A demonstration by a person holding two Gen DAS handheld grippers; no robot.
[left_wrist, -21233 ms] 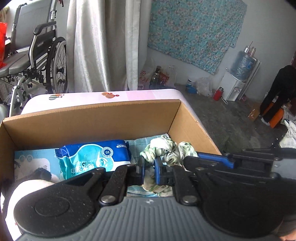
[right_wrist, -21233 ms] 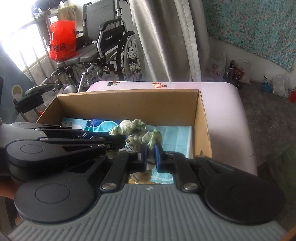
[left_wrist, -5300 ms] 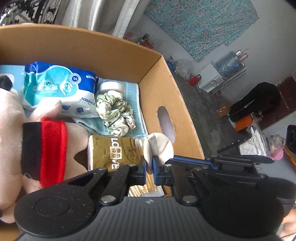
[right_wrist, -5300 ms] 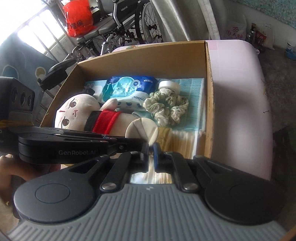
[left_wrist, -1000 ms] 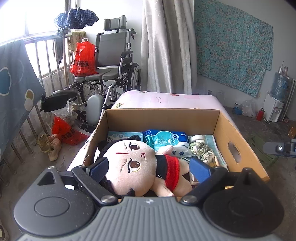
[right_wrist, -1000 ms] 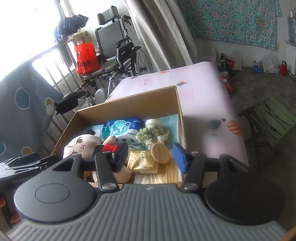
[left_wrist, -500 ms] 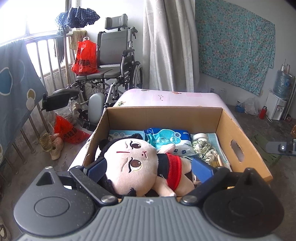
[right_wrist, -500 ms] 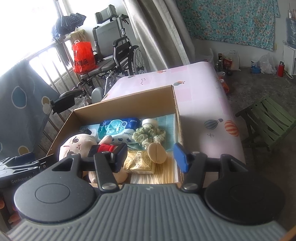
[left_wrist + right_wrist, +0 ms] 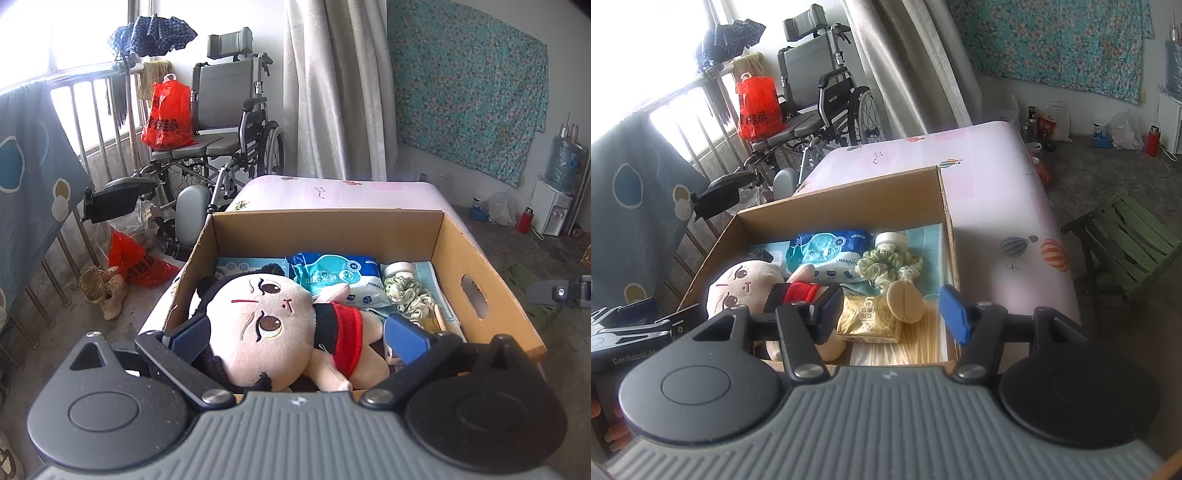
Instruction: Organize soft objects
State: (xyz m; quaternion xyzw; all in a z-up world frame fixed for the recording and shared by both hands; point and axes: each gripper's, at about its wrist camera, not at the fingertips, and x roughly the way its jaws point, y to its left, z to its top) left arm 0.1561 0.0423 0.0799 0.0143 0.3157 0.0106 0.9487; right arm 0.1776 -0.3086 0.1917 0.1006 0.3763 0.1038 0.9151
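Cardboard box (image 9: 476, 258) on the pink-covered bench (image 9: 997, 206) contains plush doll (image 9: 273, 321), blue wipes pack (image 9: 336, 277), green scrunchie (image 9: 886, 264), gold packet (image 9: 870, 317). "GenRobot.AI" shows only in the right view. Left gripper (image 9: 295, 338) and right gripper (image 9: 892, 308): fingers spread wide, empty.

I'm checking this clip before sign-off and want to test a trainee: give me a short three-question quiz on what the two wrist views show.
1. True or false: the plush doll lies inside the cardboard box.
2. What lies directly behind the green scrunchie: A wet wipes pack, B white jar, C gold packet?
3. Fill in: the left gripper and right gripper are both ____.

Key: 1 true. 2 B, the white jar. 3 open.
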